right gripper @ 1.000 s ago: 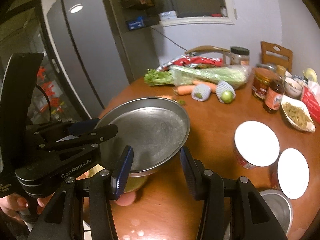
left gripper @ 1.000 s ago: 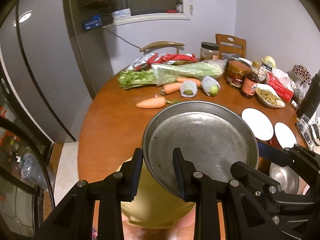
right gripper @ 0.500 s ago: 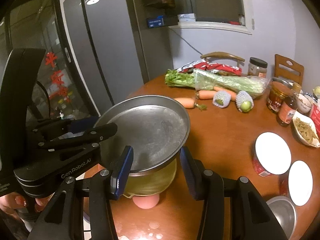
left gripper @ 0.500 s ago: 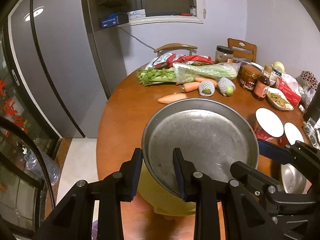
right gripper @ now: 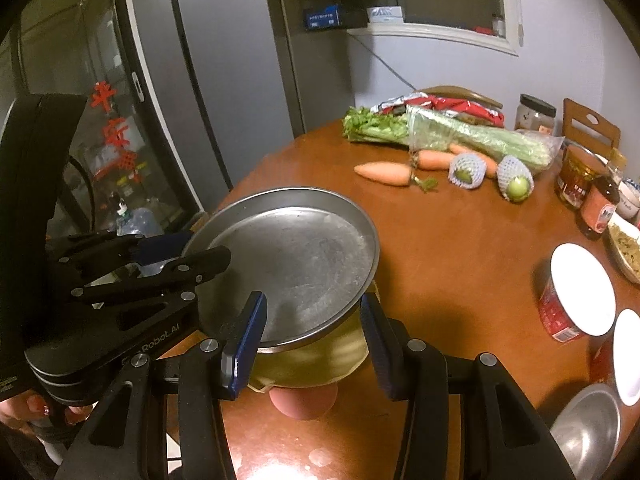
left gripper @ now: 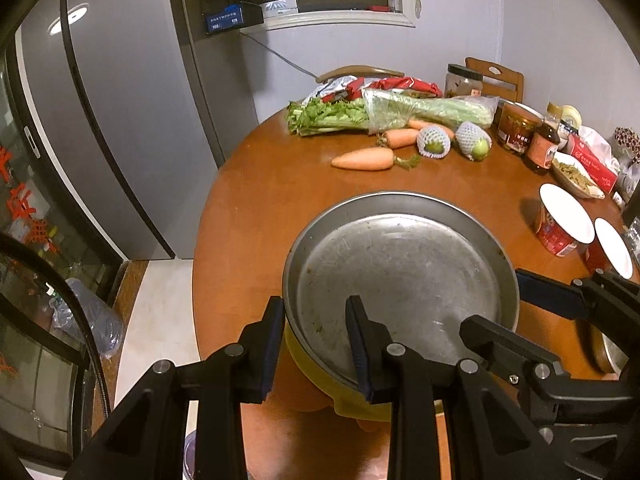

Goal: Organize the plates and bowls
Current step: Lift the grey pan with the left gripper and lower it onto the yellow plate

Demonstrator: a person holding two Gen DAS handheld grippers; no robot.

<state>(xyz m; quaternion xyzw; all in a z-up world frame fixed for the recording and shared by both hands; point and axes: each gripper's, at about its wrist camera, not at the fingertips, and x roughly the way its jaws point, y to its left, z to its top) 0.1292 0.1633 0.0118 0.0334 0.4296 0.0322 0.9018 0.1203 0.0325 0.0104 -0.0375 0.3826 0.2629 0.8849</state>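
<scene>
Left gripper [left gripper: 316,344]: fingers clamped on the near rim of the pan [left gripper: 400,272]. Right gripper [right gripper: 312,340]: fingers half open, gripping the yellow bowl [right gripper: 316,356] beneath it.

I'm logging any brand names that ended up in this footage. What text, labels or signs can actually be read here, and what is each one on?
"GenRobot.AI": on the side of the left gripper, partly hidden by the right gripper.
Blue box on the window ledge: white print, too blurred to read.
Sauce jar, bottle, red cups: labels too small to read.
Red fridge decorations: illegible.
</scene>
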